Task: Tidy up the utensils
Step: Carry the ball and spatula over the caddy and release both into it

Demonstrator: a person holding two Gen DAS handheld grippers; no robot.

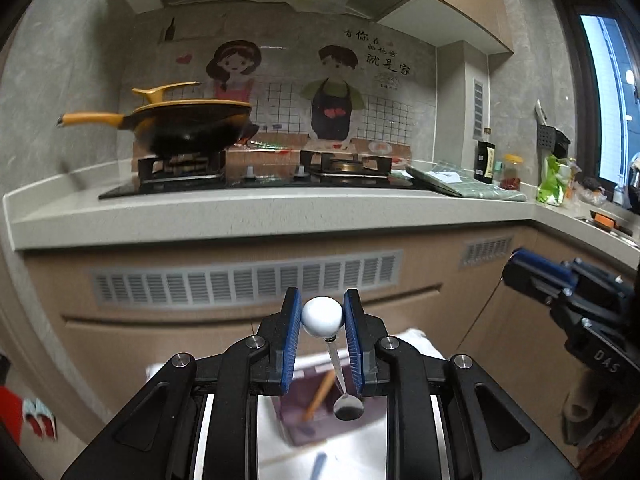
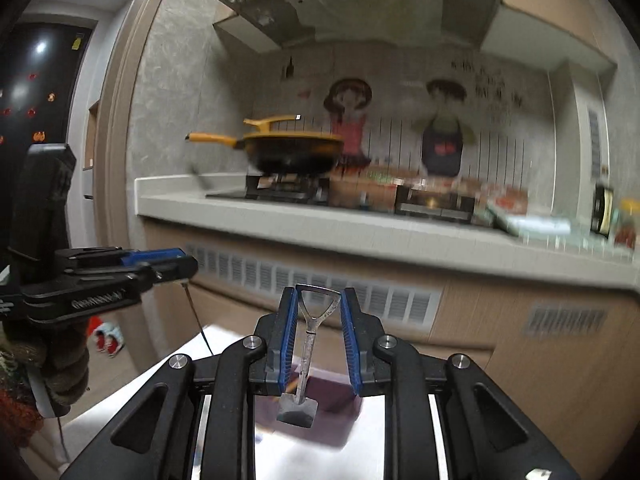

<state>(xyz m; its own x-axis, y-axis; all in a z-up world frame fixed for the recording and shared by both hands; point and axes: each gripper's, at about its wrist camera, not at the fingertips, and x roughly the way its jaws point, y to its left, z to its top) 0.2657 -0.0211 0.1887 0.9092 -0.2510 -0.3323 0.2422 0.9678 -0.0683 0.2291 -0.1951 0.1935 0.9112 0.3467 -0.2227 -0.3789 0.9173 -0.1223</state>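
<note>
My left gripper (image 1: 322, 312) is shut on the white ball end of a metal spoon (image 1: 347, 402), whose bowl hangs down over a purple container (image 1: 304, 424). An orange stick (image 1: 319, 394) stands in that container. My right gripper (image 2: 319, 308) is shut on the triangular handle of a small shovel-shaped metal spoon (image 2: 298, 408), which hangs over the same purple container (image 2: 332, 400). The right gripper shows at the right of the left wrist view (image 1: 560, 280). The left gripper shows at the left of the right wrist view (image 2: 176, 264).
A white table surface (image 2: 224, 344) lies below the container. Ahead is a kitchen counter (image 1: 280, 208) with a gas hob and a black pan with a yellow lid (image 1: 188, 124). Jars and bags (image 1: 516, 168) stand at the counter's right. Cabinet fronts with vents are underneath.
</note>
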